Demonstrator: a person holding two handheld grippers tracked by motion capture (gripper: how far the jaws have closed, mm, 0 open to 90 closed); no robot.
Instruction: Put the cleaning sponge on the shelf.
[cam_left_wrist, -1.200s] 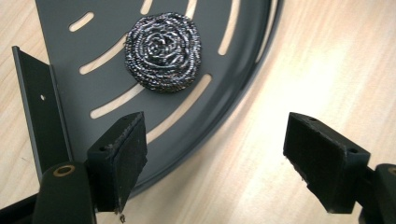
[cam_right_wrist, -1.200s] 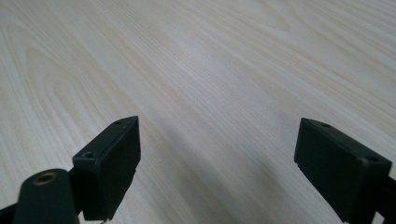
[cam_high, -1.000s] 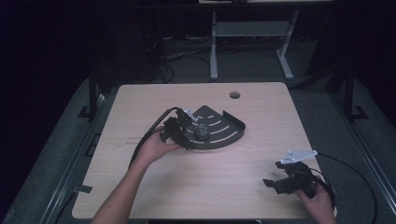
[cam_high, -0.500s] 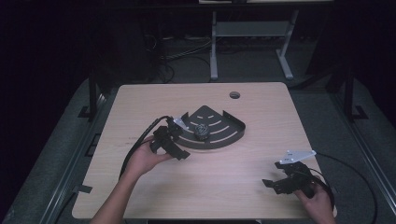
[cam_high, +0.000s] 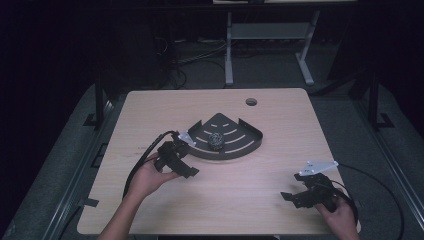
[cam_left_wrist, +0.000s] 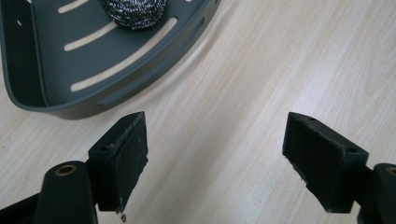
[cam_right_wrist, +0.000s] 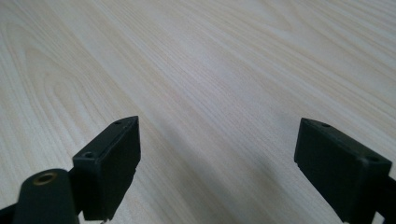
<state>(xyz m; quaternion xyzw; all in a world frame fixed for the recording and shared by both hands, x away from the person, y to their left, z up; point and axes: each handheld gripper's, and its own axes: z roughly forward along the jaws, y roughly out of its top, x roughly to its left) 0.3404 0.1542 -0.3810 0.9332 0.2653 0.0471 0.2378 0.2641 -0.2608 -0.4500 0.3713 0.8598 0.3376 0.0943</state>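
Light wooden table (cam_high: 235, 180) seen from above, with a dark grey fan-shaped corner tray (cam_high: 245, 145) a little beyond its centre; the tray's curved, slotted edge faces the person. A ball of steel wool (cam_high: 216, 140) lies inside the tray, near its middle. The left gripper (cam_high: 186, 165) is held in the person's left hand (cam_high: 147, 176) at about 8 o'clock from the tray, just off its curved rim and not touching it; its jaws have just been closing a little yet stand apart with only bare table between them. In the left gripper view the tray's rim (cam_left_wrist: 116, 95) and the steel wool (cam_left_wrist: 133, 11) lie toward 11 o'clock, beyond the left gripper (cam_left_wrist: 215, 154). The right gripper (cam_high: 295, 197), held in the right hand (cam_high: 342, 215), rests at about 4 o'clock from the tray, well apart from it, near the table's near right corner; in the right gripper view the right gripper (cam_right_wrist: 217, 158) is spread wide over bare wood, grasping nothing
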